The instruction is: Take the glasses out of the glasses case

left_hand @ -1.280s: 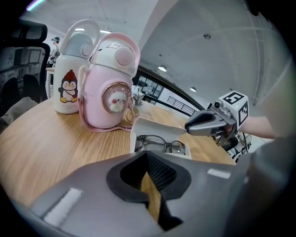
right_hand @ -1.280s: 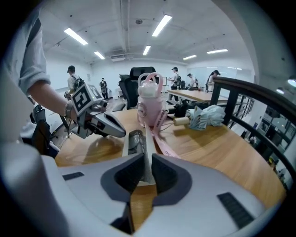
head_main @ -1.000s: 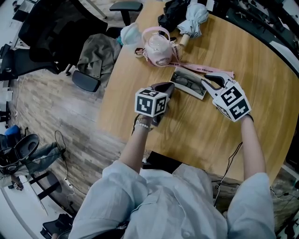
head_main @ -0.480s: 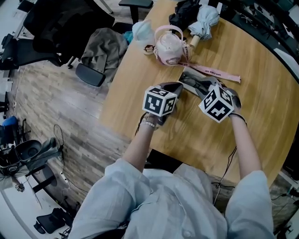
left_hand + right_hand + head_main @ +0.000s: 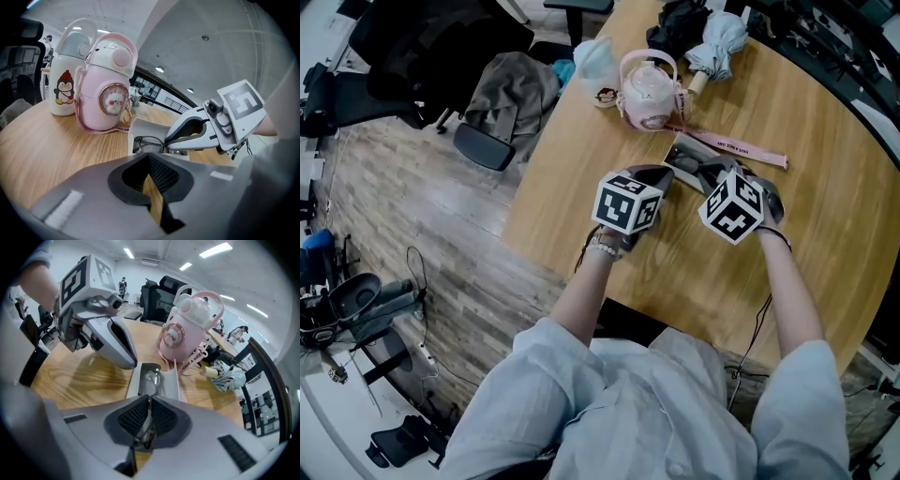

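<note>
An open white glasses case (image 5: 677, 150) lies on the round wooden table (image 5: 825, 225), with dark-rimmed glasses (image 5: 153, 379) inside it. My right gripper (image 5: 711, 172) reaches down into the case from the near side. Its jaws have just been closing, and its pads (image 5: 135, 417) now pinch the thin frame of the glasses. In the left gripper view the same glasses (image 5: 148, 140) sit in the case (image 5: 140, 126), with the right gripper (image 5: 168, 142) on them. My left gripper (image 5: 660, 174) rests by the case's left edge, shut and holding nothing.
A pink bottle (image 5: 647, 94) with a pink strap (image 5: 741, 150) stands just behind the case. A white penguin cup (image 5: 63, 84) stands left of the bottle, and a folded umbrella (image 5: 717, 42) lies farther back. An office chair with a jacket (image 5: 511, 94) stands off the table's left edge.
The right gripper swung left and down from beside the case onto the glasses, rolling as it came. The left gripper kept its place by the case.
</note>
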The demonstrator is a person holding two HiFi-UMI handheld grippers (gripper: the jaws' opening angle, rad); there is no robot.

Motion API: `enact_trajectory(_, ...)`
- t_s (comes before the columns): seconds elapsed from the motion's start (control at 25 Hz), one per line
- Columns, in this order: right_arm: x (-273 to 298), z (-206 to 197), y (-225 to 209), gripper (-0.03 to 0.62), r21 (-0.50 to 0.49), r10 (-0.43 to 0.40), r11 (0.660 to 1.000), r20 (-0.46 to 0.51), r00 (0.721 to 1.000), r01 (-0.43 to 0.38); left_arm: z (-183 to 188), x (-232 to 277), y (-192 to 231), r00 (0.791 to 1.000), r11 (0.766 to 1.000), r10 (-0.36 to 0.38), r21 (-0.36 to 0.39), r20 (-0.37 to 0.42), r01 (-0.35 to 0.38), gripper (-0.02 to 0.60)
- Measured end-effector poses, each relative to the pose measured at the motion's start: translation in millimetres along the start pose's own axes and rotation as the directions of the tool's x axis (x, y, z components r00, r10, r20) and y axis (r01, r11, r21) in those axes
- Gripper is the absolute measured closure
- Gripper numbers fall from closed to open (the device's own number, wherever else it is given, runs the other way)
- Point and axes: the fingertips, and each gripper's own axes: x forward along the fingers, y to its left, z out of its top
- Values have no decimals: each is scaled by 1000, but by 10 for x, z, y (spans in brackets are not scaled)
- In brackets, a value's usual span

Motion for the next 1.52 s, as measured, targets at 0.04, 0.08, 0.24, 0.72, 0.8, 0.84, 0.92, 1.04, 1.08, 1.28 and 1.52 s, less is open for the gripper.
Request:
enact_trajectory(0.04,-25,-2,1,578,1,-16,1000,2,1000,16,0,-9,-21,1000,1000,-1,1,0,1,578)
enact_trajectory(0.08,-46,-4,6,580,-5,-32,999,3,999,32,1,-16,-40,1000,1000,-2,2,0,2,578)
enact_trajectory(0.24,-90,22,2,582,-40,-91,995,23,996,92,7,-13,-37,1000,1000,-3,7,1,3,578)
enact_trajectory(0.72,-358,225,-36,595,-82,-136,986,104,985,145,6,-14,37,1000,1000,-1,-24,9,2,578)
enact_trajectory(0.8,-414,246,-40,595,-78,-137,986,118,984,147,-1,-3,51,1000,1000,1,-22,5,0,578)
enact_trajectory(0.84,-450,250,-37,595,-77,-138,986,123,983,148,-7,0,49,1000,1000,2,-19,3,-2,578)
enact_trajectory(0.92,-508,239,-39,595,-80,-143,985,127,982,154,-13,12,56,1000,1000,4,-13,-2,-4,578)
enact_trajectory(1.04,-538,165,-81,595,-62,-155,985,116,981,163,-15,34,86,1000,1000,10,-11,-7,-10,578)
enact_trajectory(1.08,-534,132,-101,595,-40,-161,985,111,981,167,-17,40,90,1000,1000,12,-12,-8,-12,578)
enact_trajectory(1.28,-391,-5,-150,592,83,-176,982,69,982,170,-10,45,70,1000,1000,15,-9,-11,-15,578)
enact_trajectory(1.52,-172,-20,-130,525,150,-167,976,32,985,160,-13,17,13,1000,1000,19,9,-12,-19,578)
